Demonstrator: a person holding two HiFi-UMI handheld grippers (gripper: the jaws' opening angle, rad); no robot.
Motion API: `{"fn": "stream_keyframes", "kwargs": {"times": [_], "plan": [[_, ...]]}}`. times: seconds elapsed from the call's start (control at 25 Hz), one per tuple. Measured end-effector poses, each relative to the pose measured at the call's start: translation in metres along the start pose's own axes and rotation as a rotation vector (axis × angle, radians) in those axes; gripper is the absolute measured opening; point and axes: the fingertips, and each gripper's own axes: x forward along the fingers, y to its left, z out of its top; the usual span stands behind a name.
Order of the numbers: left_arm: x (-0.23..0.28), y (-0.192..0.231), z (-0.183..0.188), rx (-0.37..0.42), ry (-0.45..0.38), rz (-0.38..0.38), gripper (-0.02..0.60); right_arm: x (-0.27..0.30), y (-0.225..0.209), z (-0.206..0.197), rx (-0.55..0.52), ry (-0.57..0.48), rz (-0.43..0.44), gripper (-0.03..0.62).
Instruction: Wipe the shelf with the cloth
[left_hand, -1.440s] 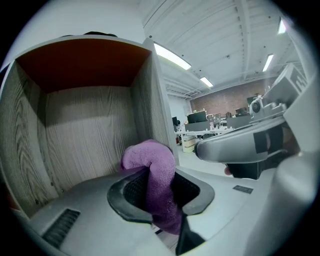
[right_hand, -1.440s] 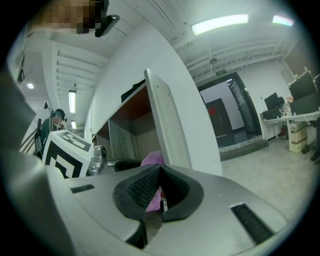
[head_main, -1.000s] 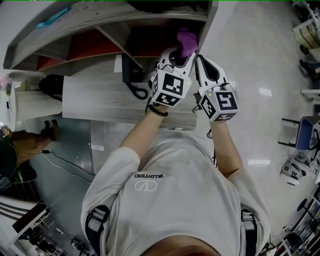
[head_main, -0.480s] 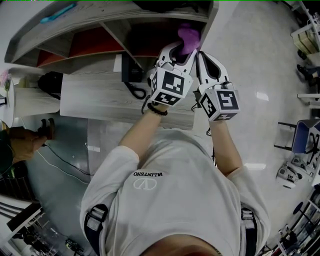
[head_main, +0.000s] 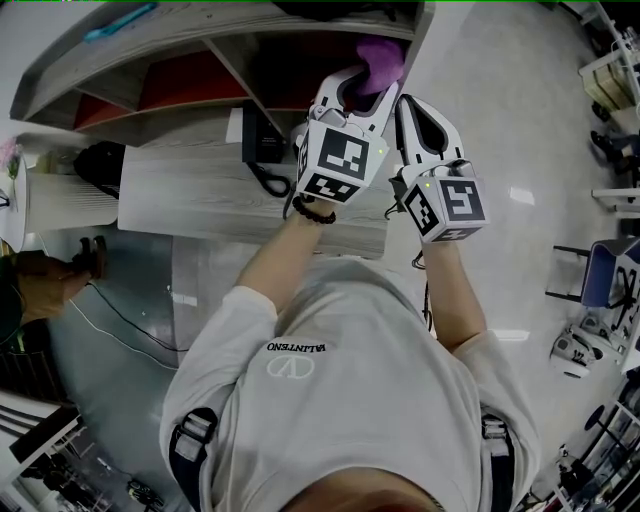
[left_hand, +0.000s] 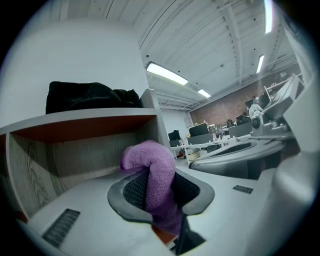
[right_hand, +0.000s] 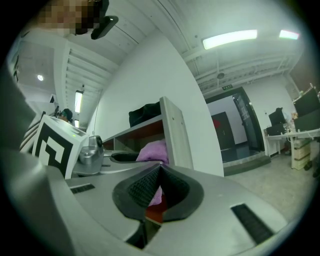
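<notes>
Head view: left gripper (head_main: 362, 88) reaches into the top right compartment of the pale wood-grain shelf unit (head_main: 200, 190), purple terry cloth (head_main: 382, 60) at its tip, right at the unit's end edge. Right gripper (head_main: 412, 112) sits just beside it, outside that edge, over glossy grey floor (head_main: 520, 120). Left gripper view: jaws clamped on the cloth (left_hand: 156, 172), which bulges above the pads; the compartment is open to the left, and a black fabric bag (left_hand: 90, 97) lies on the top board. Right gripper view: jaws pressed together with nothing between them; the cloth (right_hand: 155, 150) shows behind, the white end panel (right_hand: 176, 135) is close ahead, and there is open room to the right.
</notes>
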Motion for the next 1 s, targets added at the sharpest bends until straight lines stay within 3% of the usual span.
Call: {"fn": "stream_keyframes", "kwargs": {"times": [1.0], "plan": [[-0.004,0.017,0.053,-0.045,-0.129,0.009,0.100,-0.002,0.009,0.008,-0.019,-0.011,-0.016,-0.002]]}}
